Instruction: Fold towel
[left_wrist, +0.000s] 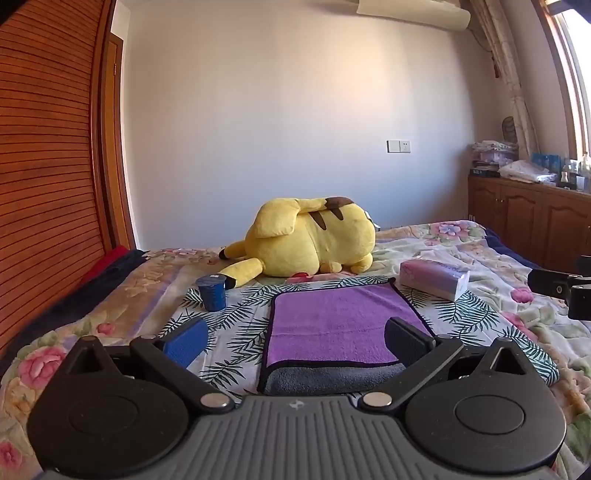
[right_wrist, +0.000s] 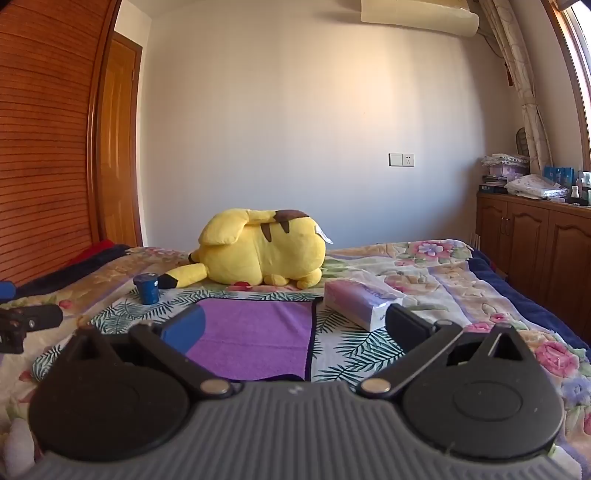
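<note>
A purple towel (left_wrist: 332, 325) with a dark edge lies flat on a leaf-print cloth (left_wrist: 236, 332) on the bed; its near edge shows a grey underside (left_wrist: 332, 380). It also shows in the right wrist view (right_wrist: 255, 332). My left gripper (left_wrist: 295, 339) is open and empty, just above the towel's near left part. My right gripper (right_wrist: 291, 328) is open and empty, over the towel's right edge. The right gripper's body shows at the right edge of the left wrist view (left_wrist: 561, 288).
A big yellow plush (left_wrist: 310, 240) lies behind the towel. A blue cup (left_wrist: 212, 293) stands at the back left, a tissue pack (left_wrist: 434, 277) at the back right. A wooden wardrobe (left_wrist: 44, 184) is on the left, cabinets (left_wrist: 532, 225) on the right.
</note>
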